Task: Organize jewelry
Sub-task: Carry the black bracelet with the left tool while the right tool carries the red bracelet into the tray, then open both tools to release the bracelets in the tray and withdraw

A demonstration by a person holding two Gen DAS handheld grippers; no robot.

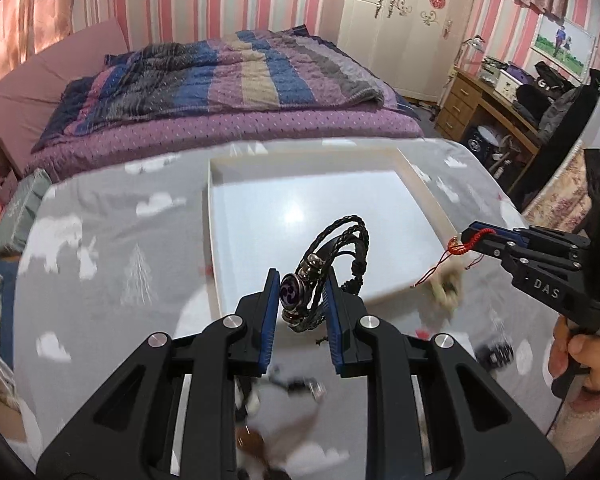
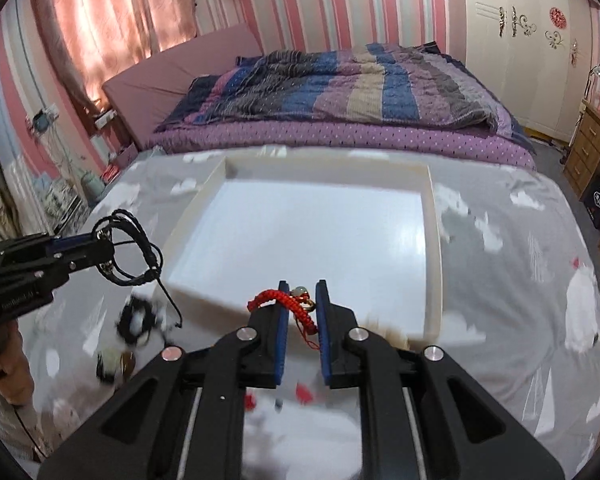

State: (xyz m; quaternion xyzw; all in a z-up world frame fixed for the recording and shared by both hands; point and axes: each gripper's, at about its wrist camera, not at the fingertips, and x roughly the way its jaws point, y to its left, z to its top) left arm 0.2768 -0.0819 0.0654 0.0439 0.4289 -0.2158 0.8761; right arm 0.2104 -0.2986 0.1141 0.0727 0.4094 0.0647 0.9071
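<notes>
My left gripper [image 1: 303,289] is shut on a black braided leather bracelet [image 1: 332,252] with a round purple charm, held above the near edge of the white tray [image 1: 228,240]. It also shows in the right wrist view [image 2: 107,249] with the bracelet [image 2: 138,248] hanging from it. My right gripper [image 2: 302,300] is shut on a red braided cord bracelet [image 2: 278,300] with a small bead, just before the tray's near rim [image 2: 204,296]. In the left wrist view the right gripper [image 1: 469,237] holds the red cord [image 1: 470,242] at the tray's right rim.
The tray lies on a table under a grey cloth [image 1: 112,248] printed with white shapes. More jewelry lies blurred on the cloth near me [image 2: 136,322] [image 1: 446,284]. A bed with a striped quilt [image 1: 228,76] stands behind the table, a wooden desk [image 1: 488,104] at right.
</notes>
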